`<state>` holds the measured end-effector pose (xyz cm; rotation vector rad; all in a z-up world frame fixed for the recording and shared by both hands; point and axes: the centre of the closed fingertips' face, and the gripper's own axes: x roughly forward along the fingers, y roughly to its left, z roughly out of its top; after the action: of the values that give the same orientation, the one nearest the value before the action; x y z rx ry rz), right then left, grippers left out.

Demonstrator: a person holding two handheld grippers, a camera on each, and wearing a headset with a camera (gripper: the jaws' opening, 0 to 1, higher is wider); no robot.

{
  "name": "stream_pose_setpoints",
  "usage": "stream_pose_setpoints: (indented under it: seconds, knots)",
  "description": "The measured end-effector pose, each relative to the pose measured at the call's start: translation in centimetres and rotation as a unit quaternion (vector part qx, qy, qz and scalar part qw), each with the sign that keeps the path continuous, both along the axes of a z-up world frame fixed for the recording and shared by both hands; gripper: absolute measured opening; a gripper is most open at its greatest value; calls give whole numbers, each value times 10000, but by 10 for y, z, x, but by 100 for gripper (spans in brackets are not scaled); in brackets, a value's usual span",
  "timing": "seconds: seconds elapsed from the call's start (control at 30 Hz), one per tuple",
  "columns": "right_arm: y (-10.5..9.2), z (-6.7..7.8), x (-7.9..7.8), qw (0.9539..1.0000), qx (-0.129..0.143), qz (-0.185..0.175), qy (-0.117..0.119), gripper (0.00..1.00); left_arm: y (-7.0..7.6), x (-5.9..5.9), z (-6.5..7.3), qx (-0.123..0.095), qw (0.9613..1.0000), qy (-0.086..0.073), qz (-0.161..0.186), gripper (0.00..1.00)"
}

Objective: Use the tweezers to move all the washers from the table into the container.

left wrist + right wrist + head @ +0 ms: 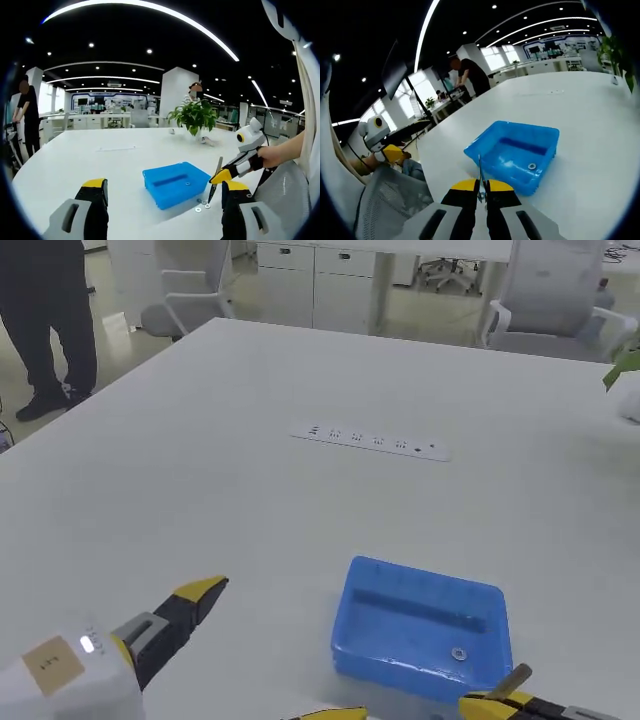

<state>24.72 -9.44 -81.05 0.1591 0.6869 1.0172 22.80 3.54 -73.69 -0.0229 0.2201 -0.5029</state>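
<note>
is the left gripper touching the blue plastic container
Apart. In the left gripper view, the open left gripper has a strip of bare white table between its jaws and the blue plastic container.

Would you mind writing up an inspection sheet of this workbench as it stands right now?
Surface: white table, mostly bare.
Job's things: blue container with one washer inside; a few loose washers on the table beside it; tweezers pointing down at them.
Clutter: power strip mid-table.
Grippers: left gripper open, holding nothing; right gripper shut on the tweezers.
Cables: nothing seen.
Surroundings: open office; potted plant on the table's far side; chairs; a person standing nearby.
</note>
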Motion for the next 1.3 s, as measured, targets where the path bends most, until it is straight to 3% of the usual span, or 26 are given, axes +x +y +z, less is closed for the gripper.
stream_pose_setpoints:
  seconds: [0.27, 0.57, 0.77, 0.87, 0.97, 1.13, 1.3]
  knots:
    - [3, -9, -5, 9998, -172, 113, -39, 3, 0, 0, -1, 19, 10000, 23, -20, 96]
    - [6, -11, -10, 9958, -576, 472, -529, 3, -1, 0, -1, 40, 10000, 24, -32, 97]
    - [16, -11, -25, 9871, -820, 1027, -911, 3, 0, 0, -2, 91, 10000, 24, -16, 97]
    - [19, -11, -27, 9767, -1124, 1317, -1269, 3, -1, 0, -4, 146, 9999, 44, -35, 96]
    - [25, -10, -31, 9743, -1153, 1428, -1306, 3, -3, -1, -6, 198, 9997, 72, -79, 96]
    - [24, -11, -30, 9781, -1006, 1384, -1183, 3, -4, -1, -9, 315, 9994, 115, -91, 96]
    - [23, -10, -30, 9831, -897, 1204, -1049, 3, -3, -2, -4, 210, 9997, 11, -113, 96]
